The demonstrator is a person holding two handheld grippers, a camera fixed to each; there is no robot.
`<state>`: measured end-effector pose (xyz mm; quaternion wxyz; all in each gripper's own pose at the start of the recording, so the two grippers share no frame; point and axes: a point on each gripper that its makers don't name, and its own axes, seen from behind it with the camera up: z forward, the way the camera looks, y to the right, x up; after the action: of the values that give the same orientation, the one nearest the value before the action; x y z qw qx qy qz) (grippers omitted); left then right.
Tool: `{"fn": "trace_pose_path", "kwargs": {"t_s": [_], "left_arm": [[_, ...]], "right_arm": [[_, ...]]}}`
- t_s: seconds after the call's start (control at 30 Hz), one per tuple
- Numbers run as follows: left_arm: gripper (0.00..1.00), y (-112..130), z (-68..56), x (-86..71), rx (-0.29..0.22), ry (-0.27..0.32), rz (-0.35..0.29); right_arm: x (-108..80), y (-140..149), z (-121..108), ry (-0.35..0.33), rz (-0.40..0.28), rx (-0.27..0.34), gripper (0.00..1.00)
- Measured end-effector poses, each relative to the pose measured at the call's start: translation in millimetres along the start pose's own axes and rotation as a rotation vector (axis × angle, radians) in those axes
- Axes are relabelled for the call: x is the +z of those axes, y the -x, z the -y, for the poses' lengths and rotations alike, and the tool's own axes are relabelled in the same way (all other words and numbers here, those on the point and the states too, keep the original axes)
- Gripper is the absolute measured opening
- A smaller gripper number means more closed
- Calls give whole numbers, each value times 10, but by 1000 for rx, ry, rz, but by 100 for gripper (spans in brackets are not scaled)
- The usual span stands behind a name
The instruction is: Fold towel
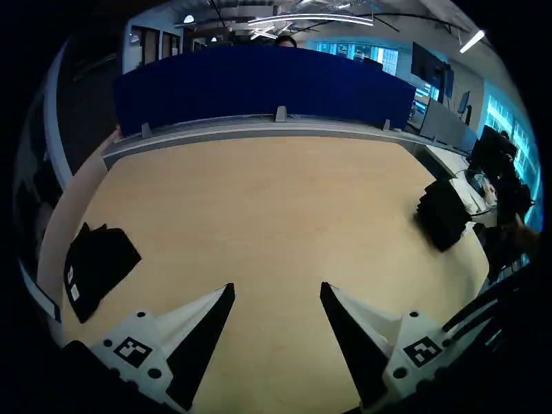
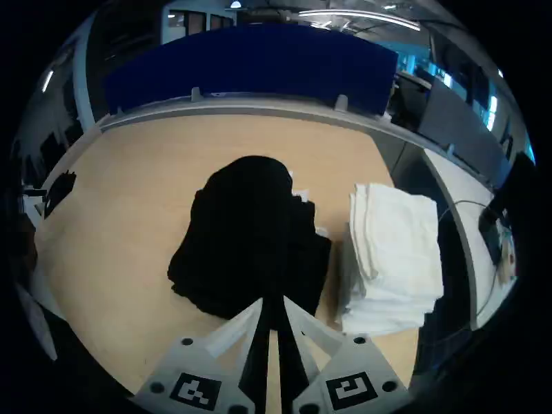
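In the right gripper view a heap of black towels [image 2: 241,241] lies on the wooden table [image 2: 131,186], with a bulge of cloth rising at its far end. My right gripper [image 2: 273,301] is at the heap's near edge, its fingers almost together and pinching the black cloth there. A stack of folded white towels [image 2: 393,255] sits just right of the heap. In the left gripper view my left gripper [image 1: 277,286] hovers open over bare table [image 1: 276,207] with nothing between its fingers. A folded black towel [image 1: 96,265] with white tags lies to its left.
A blue partition [image 1: 262,86] backs the table along its far edge. A dark stack [image 1: 443,212] sits at the table's right edge in the left gripper view, with dark office gear [image 1: 500,165] beyond. The table drops off just right of the white towels.
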<state>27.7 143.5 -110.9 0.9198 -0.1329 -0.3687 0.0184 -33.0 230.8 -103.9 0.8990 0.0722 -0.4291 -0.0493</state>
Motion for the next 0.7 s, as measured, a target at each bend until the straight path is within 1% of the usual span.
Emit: {"fn": "trace_pose_path", "kwargs": {"t_s": [0.1,0.27,0.47,0.6,0.7], "left_arm": [[92,1,1,0,3,-2,1],[92,9,2,3,9,-5,4],[92,2,-5,-8,8,-4,3],[92,-7,-17,-18,9,-3,1],[92,-15,-13,-17,11,-4,0]], "right_arm": [[65,133,-25,17,20,26,6],[153,190,-66,42,32,51,6],[201,188,-65,60,38,36,6],[153,150,-73,79,23,17,8],[81,124,-96,95,10,4,12]]}}
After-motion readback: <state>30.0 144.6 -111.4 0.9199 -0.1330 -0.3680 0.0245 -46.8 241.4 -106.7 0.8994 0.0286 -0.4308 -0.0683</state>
